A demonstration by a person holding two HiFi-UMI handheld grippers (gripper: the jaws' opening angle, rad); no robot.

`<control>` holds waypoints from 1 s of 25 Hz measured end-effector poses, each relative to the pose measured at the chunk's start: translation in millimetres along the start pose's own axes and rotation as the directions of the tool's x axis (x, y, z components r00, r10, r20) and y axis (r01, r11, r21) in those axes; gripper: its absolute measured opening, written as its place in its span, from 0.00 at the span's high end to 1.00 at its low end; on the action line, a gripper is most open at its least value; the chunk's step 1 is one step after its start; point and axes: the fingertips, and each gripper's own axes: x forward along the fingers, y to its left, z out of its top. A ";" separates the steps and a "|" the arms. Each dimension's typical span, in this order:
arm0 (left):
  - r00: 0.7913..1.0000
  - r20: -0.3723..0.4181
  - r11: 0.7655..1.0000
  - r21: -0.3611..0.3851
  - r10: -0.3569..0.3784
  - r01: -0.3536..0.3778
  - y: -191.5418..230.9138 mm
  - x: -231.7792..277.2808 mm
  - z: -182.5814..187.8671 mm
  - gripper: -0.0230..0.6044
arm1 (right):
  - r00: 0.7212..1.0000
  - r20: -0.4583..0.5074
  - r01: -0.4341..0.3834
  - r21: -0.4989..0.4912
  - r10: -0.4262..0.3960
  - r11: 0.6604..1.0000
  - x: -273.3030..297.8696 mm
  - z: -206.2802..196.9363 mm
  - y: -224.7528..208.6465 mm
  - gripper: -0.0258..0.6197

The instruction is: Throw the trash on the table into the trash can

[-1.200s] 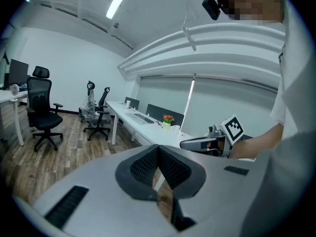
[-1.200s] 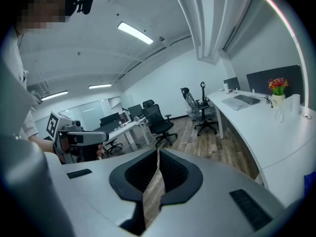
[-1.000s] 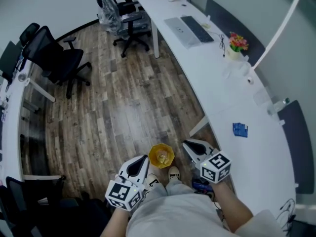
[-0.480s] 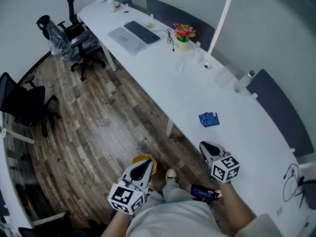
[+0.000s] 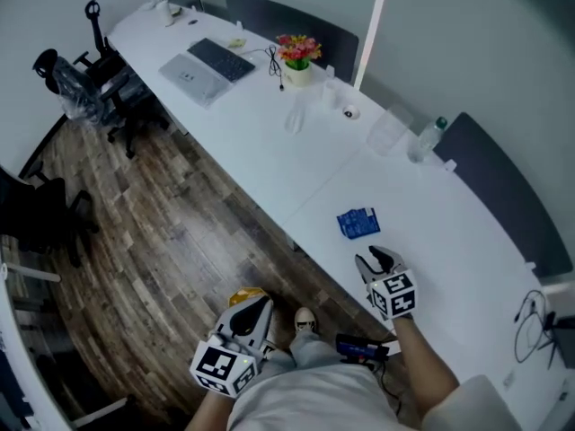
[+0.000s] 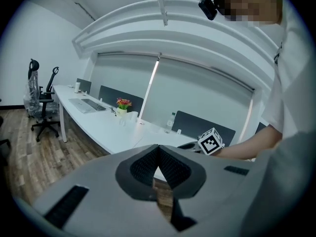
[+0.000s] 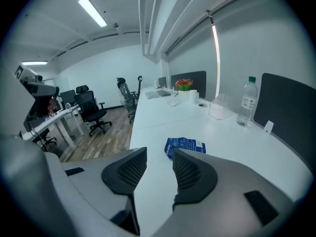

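Our right gripper [image 5: 376, 260] hovers over the white table [image 5: 260, 151], its empty jaws opening, near the blue packet [image 5: 358, 223]. Our left gripper [image 5: 256, 307] is closed on nothing.

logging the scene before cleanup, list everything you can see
table: one, white, spanning the room
packet: one, blue, on the table ahead of the right gripper
water bottle: one, clear with green cap, table's far edge
flower pot: one, white with red flowers, far edge
laptop: one, silver, table's far end
keyboard: one, dark, beside the laptop
trash can: one, yellow, floor, partly behind the left gripper
office chairs: at least two, black, floor
left gripper: one, grey, fingers shut, empty
right gripper: one, grey, fingers opening, nothing between
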 end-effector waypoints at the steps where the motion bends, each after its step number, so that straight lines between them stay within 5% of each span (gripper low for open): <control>1: 1.000 -0.007 1.000 -0.004 0.013 -0.013 2.9 3.9 0.9 0.96 | 1.000 -0.023 -0.001 -0.027 0.000 1.000 7.3 -4.3 -2.0 0.70; 14: 0.991 -0.056 0.991 -0.050 0.118 -0.121 25.6 31.7 -7.1 0.96 | 0.980 -0.198 -0.078 -0.331 0.012 0.941 86.0 -18.6 -7.3 0.67; 25: 0.987 -0.040 0.983 -0.088 0.158 -0.161 36.9 35.5 -7.8 0.96 | 0.971 -0.232 -0.039 -0.392 -0.058 0.919 97.1 -20.6 -21.2 0.90</control>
